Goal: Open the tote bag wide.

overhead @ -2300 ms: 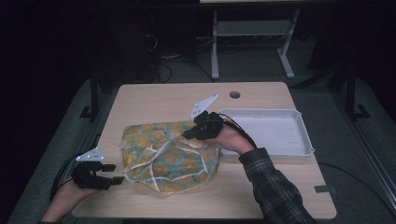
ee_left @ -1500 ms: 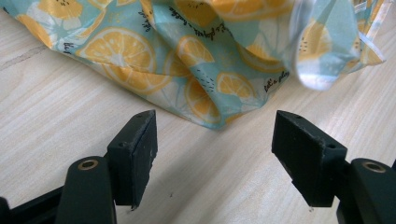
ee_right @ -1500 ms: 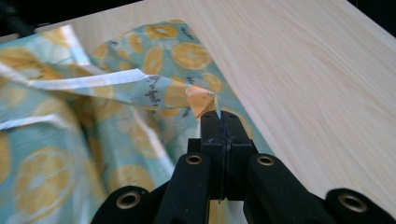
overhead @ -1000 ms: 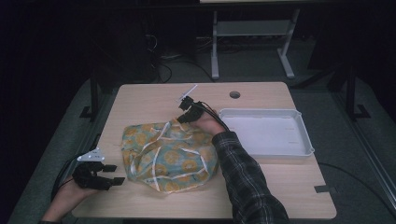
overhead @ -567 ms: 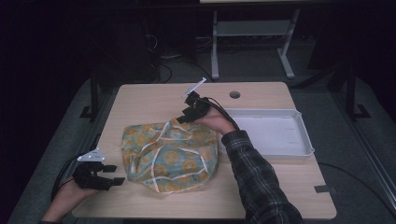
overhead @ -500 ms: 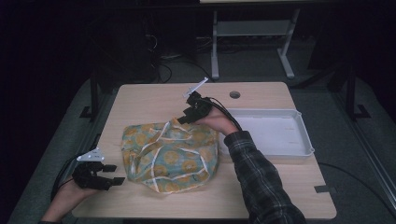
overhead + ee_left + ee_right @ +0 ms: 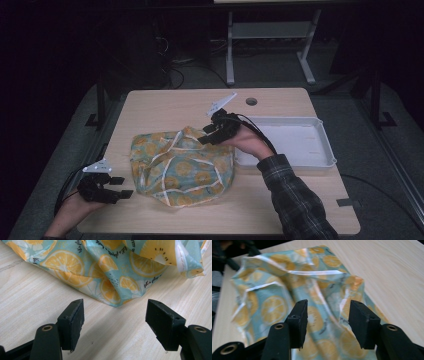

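While tray [image 7: 300, 160] seemingly bare, cloth [image 7: 185, 167] beside

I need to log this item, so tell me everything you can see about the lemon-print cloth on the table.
The cloth is thin, slightly shiny fabric, light teal with yellow lemon slices, small black lettering and pale seams. It lies crumpled in folds on the wooden table, left of a white tray. The right claw hovers open over its far edge; the left claw, open, sits just short of its near corner.
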